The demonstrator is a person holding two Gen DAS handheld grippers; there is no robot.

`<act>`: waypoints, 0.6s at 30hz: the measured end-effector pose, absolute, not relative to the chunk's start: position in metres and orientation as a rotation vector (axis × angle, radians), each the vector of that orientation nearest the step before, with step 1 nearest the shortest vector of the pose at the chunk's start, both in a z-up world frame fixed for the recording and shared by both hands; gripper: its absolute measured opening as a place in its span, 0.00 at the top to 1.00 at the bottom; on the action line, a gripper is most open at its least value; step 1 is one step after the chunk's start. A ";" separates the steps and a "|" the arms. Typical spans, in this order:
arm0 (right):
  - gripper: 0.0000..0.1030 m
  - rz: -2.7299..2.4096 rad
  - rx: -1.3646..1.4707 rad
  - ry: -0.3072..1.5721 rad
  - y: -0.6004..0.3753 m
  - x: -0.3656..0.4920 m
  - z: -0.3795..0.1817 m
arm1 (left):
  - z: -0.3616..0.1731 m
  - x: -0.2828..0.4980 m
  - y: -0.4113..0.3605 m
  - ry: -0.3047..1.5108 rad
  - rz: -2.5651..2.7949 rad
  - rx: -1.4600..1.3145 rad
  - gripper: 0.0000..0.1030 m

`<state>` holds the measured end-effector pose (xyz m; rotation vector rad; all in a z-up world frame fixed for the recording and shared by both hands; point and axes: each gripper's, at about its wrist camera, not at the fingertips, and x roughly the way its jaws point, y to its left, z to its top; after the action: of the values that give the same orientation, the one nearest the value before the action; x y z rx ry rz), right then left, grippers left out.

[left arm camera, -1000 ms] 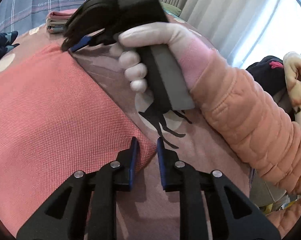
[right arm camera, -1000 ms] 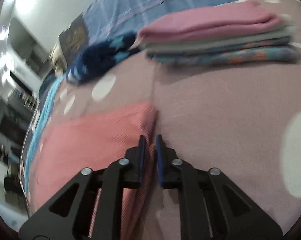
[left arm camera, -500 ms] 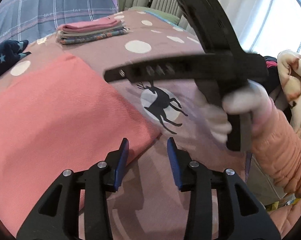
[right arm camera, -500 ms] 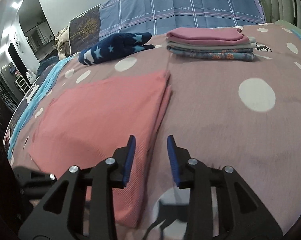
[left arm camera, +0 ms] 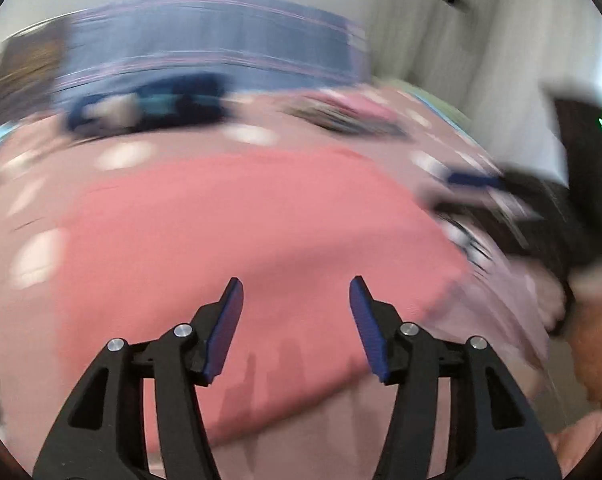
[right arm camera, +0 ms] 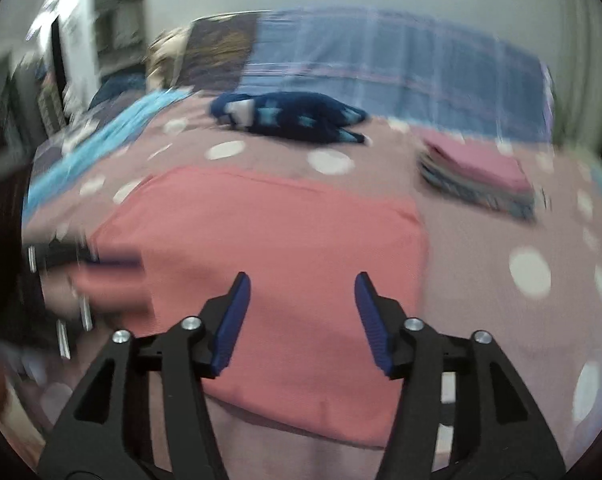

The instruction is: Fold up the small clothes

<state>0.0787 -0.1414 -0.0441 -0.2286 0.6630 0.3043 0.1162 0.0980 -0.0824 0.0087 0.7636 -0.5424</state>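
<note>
- Left gripper [left arm camera: 296,300]: jaws spread wide, nothing between them, hanging above the near part of the pink cloth [left arm camera: 241,248]. Not touching it as far as the blurred left wrist view shows.
- Right gripper [right arm camera: 302,297]: jaws spread wide too, empty, above the near edge of the same pink cloth [right arm camera: 285,264].
- Pink cloth lies flat on the bedspread [right arm camera: 501,320], a dusty pink cover with white dots. In the right wrist view it reads as a folded rectangle, with a doubled edge along its right side.
- Pile of folded clothes [right arm camera: 479,176] sits on the bedspread beyond and to the right of the pink cloth, well apart from it; pink piece on top, grey and patterned layers under it. Same pile is a smear in the left wrist view [left arm camera: 349,118].
- Dark blue garment with pale stars [right arm camera: 289,118] lies bunched on the bedspread past the far edge of the pink cloth, not touching it. Also in the left wrist view [left arm camera: 149,104], blurred.
- Blue plaid pillow [right arm camera: 401,76] stands along the head of the bed behind both.
- Left wrist view, right edge: the right gripper shows as a dark blur with one blue fingertip [left arm camera: 471,180], just off the right side of the pink cloth; contact cannot be told.
- Right wrist view, left edge: the left gripper shows as a dark smear at the cloth's left side; too blurred for detail.
- Curtain [left arm camera: 481,60] hangs behind the bed.
</note>
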 end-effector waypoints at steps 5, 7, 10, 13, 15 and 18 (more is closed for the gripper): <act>0.35 0.529 -0.396 0.628 -0.045 0.053 -0.062 | -0.080 0.147 0.221 0.757 -0.297 -0.210 0.46; 0.35 0.619 -0.456 0.650 -0.004 0.046 -0.077 | -0.082 0.153 0.244 0.759 -0.295 -0.277 0.46; 0.35 0.650 -0.549 0.659 0.040 0.039 -0.092 | -0.092 0.158 0.265 0.769 -0.305 -0.346 0.46; 0.35 0.641 -0.581 0.685 0.061 0.041 -0.099 | -0.103 0.161 0.266 0.796 -0.334 -0.368 0.46; 0.35 0.582 -0.618 0.697 0.069 0.046 -0.105 | -0.110 0.157 0.270 0.810 -0.362 -0.375 0.46; 0.35 0.455 -0.710 0.687 0.078 0.053 -0.117 | -0.116 0.157 0.274 0.811 -0.393 -0.402 0.46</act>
<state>0.0528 0.0783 -0.1174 -0.7096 0.6868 0.4548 0.1572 0.2741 -0.1164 -0.4023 0.8112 -0.3926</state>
